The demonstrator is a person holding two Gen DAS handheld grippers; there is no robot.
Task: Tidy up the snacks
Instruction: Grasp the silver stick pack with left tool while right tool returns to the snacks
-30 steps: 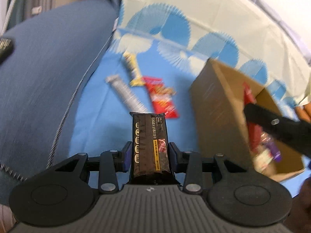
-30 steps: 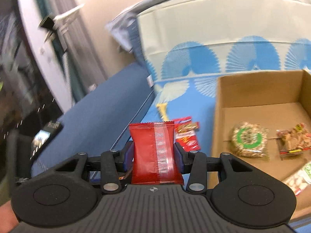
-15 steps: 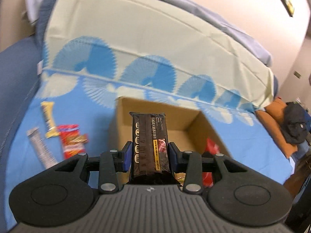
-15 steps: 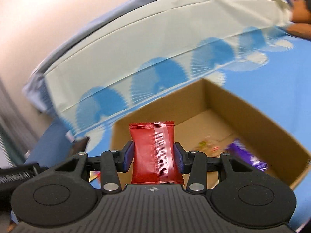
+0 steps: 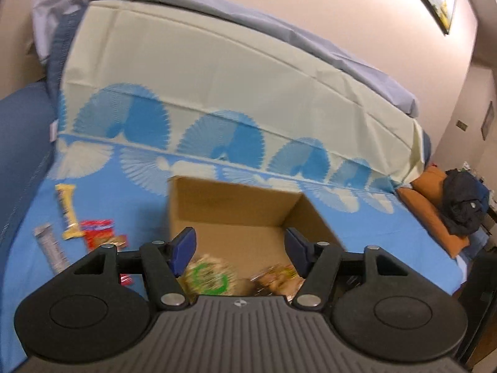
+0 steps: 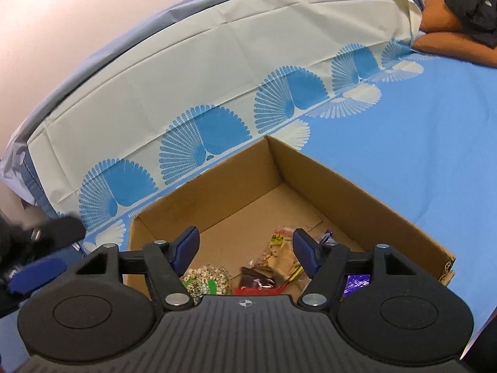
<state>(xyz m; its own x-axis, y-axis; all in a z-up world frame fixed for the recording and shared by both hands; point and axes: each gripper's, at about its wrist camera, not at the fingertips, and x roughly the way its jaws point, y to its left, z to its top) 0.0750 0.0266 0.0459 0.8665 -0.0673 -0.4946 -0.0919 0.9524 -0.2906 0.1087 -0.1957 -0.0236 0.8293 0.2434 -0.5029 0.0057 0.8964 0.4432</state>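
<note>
Left wrist only: yellow bar [image 5: 66, 209], silver bar [image 5: 51, 247], beside box [image 5: 230, 202]

My left gripper [image 5: 239, 250] has its jaws spread wide with nothing between the blue pads [image 5: 183, 248], and it points forward and a little downward. My right gripper [image 6: 247, 250] is spread just as wide, its pads [image 6: 188, 245] bare too, tilted down at a similar angle. In the right wrist view, part of the left gripper shows at the far left edge, level with the right one.
</note>
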